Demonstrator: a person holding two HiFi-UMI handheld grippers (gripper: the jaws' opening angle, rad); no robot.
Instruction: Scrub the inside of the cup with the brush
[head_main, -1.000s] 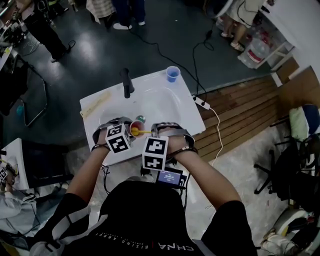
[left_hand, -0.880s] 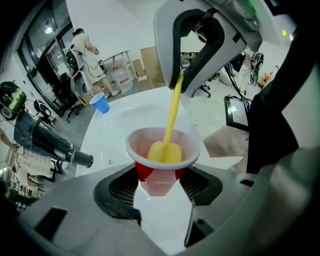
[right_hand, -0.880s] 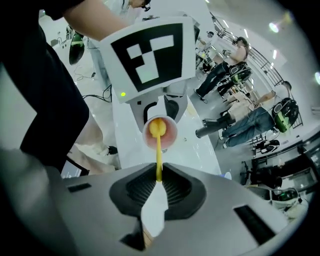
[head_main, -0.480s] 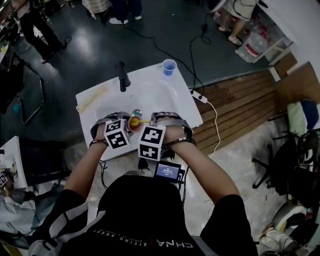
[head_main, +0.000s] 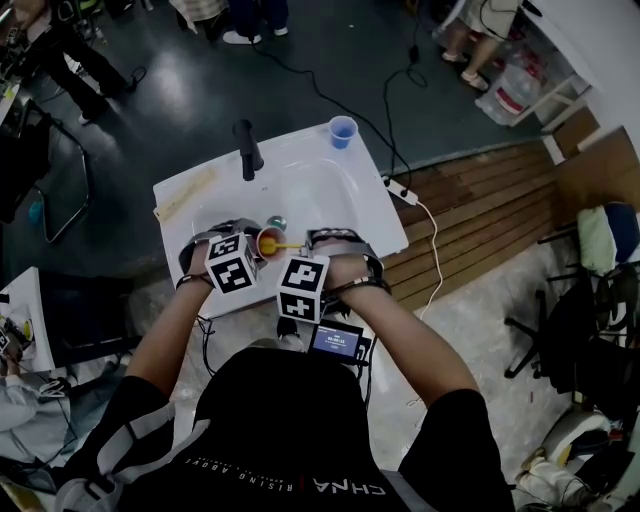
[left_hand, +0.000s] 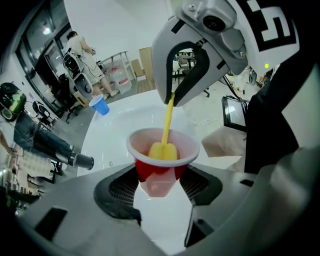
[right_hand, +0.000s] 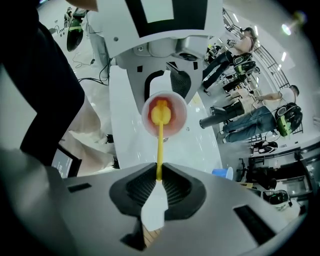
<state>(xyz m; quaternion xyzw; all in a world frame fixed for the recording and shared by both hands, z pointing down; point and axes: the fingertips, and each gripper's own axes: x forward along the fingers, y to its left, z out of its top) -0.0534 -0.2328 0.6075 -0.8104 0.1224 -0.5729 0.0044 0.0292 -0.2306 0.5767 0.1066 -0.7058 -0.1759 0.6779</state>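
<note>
The left hand-held gripper (left_hand: 159, 176) clamps the cup (left_hand: 162, 152), the right hand-held gripper (right_hand: 159, 182) pinches the brush (right_hand: 160, 142); hard scrubbing could well crumple or dislodge the cup.

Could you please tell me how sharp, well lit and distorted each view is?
Head view: sharp, with glare on the glossy dark floor. Left gripper view: strong fisheye bending, dark corners; the red plastic cup is crisp. Right gripper view: same bending; the thin yellow brush is sharp, the bright white sink nearly washed out.
</note>
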